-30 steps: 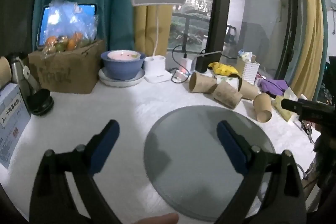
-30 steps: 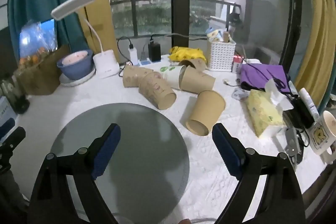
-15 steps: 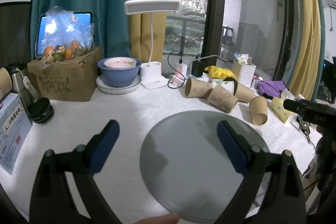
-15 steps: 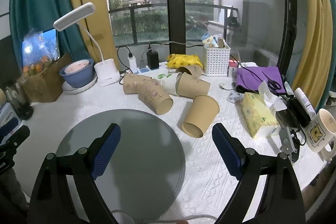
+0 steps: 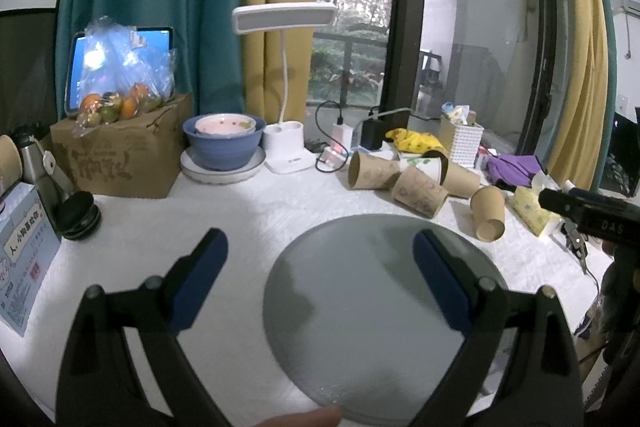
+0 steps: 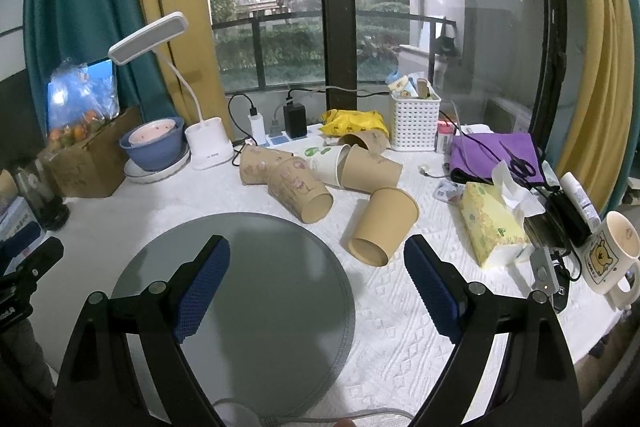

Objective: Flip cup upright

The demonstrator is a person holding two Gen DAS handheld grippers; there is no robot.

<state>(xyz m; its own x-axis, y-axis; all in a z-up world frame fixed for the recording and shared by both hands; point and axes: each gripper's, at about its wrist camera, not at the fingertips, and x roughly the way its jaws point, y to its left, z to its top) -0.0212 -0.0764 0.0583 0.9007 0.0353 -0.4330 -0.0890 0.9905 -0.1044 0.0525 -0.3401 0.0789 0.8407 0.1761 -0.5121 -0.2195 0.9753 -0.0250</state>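
Several paper cups lie on their sides on the white tablecloth beyond a round grey mat [image 6: 236, 279]. The nearest is a plain brown cup [image 6: 384, 225] with its mouth toward me, also in the left wrist view [image 5: 489, 213]. A patterned brown cup [image 6: 299, 190] lies left of it, with a white cup [image 6: 330, 163] and more brown cups behind. My right gripper [image 6: 316, 283] is open and empty, above the mat's right edge, short of the plain cup. My left gripper [image 5: 320, 279] is open and empty over the mat's left side.
A tissue pack [image 6: 490, 223], bear mug [image 6: 610, 253], purple cloth [image 6: 496, 155] and white basket [image 6: 414, 121] are at the right. A desk lamp [image 6: 208, 139], blue bowl [image 6: 154, 143], cardboard box [image 5: 120, 151] and black lid [image 5: 80, 215] are at the left.
Both grippers have risen and tilted up slightly, so the table and cups sit lower and smaller in view. Both stay open; no cup has moved.
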